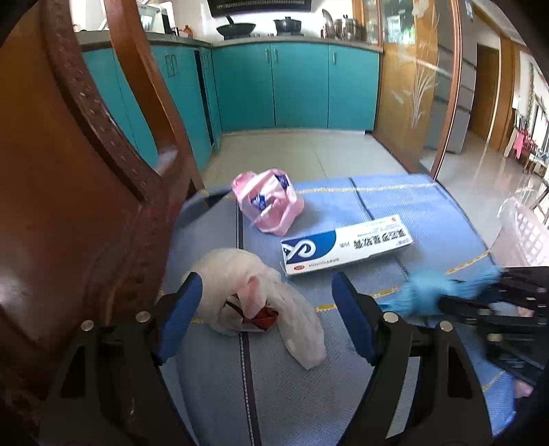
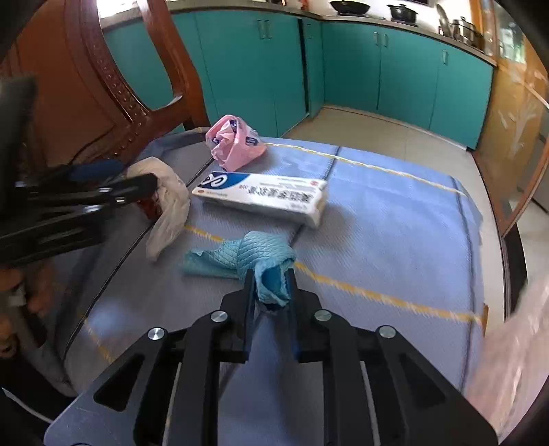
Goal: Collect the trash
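Your right gripper (image 2: 271, 286) jaws clamped on the blue cloth (image 2: 254, 257), your left gripper (image 1: 267, 308) jaws apart around the white bag (image 1: 247, 274), box (image 1: 346, 243) and pink bag (image 1: 267, 202) beyond on the tabletop (image 1: 429, 212).

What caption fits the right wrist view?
Right tool shut on a blue cloth on the mat; box and pink bag beyond.

Home kitchen: teal cabinets (image 1: 298, 85) under a countertop (image 1: 295, 40) ahead of the tongs, wok (image 1: 236, 29) and pots (image 1: 287, 24) on top, carved wooden chair (image 1: 85, 144) left
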A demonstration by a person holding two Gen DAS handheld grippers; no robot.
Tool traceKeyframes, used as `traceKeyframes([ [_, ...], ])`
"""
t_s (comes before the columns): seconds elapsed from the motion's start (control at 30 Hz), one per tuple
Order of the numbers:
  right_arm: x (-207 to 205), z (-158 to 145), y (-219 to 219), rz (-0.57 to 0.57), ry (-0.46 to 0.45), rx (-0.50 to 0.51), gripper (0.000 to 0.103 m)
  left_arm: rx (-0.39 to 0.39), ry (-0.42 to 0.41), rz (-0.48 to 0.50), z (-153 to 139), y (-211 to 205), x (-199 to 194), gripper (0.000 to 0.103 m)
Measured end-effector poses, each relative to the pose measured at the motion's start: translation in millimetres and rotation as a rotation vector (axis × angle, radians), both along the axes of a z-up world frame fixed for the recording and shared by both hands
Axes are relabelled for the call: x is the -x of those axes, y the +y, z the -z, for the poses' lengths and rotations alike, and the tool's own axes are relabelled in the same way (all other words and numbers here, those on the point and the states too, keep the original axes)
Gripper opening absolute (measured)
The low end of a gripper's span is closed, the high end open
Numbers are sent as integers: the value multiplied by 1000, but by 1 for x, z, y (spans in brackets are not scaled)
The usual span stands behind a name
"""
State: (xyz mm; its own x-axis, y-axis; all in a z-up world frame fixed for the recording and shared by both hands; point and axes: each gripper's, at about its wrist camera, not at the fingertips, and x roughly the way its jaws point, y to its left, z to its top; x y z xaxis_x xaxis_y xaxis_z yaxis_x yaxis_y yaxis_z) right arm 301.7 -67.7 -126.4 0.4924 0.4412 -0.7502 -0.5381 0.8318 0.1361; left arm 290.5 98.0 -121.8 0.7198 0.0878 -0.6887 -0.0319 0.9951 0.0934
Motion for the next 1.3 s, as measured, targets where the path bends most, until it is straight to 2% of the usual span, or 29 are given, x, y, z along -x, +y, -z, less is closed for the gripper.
traceKeyframes([
  [0.2, 13, -14, -32, 19, -19, 2, 17, -36, 57, 0, 14, -5, -9, 78],
  [0.3, 15, -15, -43, 36, -31, 25, 17, -62, 90, -3, 23, -9, -13, 69],
  [0.37, 16, -16, -43, 34, -33, 28, 17, -78, 107, -4, 28, -10, -14, 52],
  [0.4, 17, -15, -42, 27, -35, 33, 17, -85, 110, -3, 30, -12, -14, 48],
  [0.47, 20, -15, -39, 14, -43, 52, 17, -83, 111, 5, 32, -13, -14, 26],
  [0.53, 22, -13, -35, -1, -45, 68, 17, -71, 112, 26, 32, -14, -12, 14],
  [0.63, 24, -9, -30, -15, -43, 92, 17, -28, 108, 88, 28, -18, 2, 7],
  [0.77, 25, -8, -32, -21, -33, 87, 23, 79, 86, 255, 14, -26, 36, 7],
  [0.83, 26, -9, -35, -8, -38, 88, 34, 104, 86, 311, 11, -28, 46, 7],
  [0.9, 26, -11, -38, 15, -56, 93, 56, 108, 95, 323, 13, -30, 49, 7],
  [0.97, 27, -14, -39, 32, -93, 113, 62, 104, 96, 312, 13, -29, 48, 9],
  [1.03, 28, -14, -36, 32, -113, 130, 66, 125, 90, 301, 10, -27, 49, 18],
  [1.07, 28, -14, -34, 28, -122, 139, 68, 132, 84, 294, 8, -26, 49, 27],
  [1.17, 27, -11, -26, 12, -151, 156, 70, 123, 71, 280, 7, -26, 48, 46],
  [1.3, 21, -2, -9, -11, -163, 201, 70, 100, 77, 264, 9, -26, 45, 52],
])
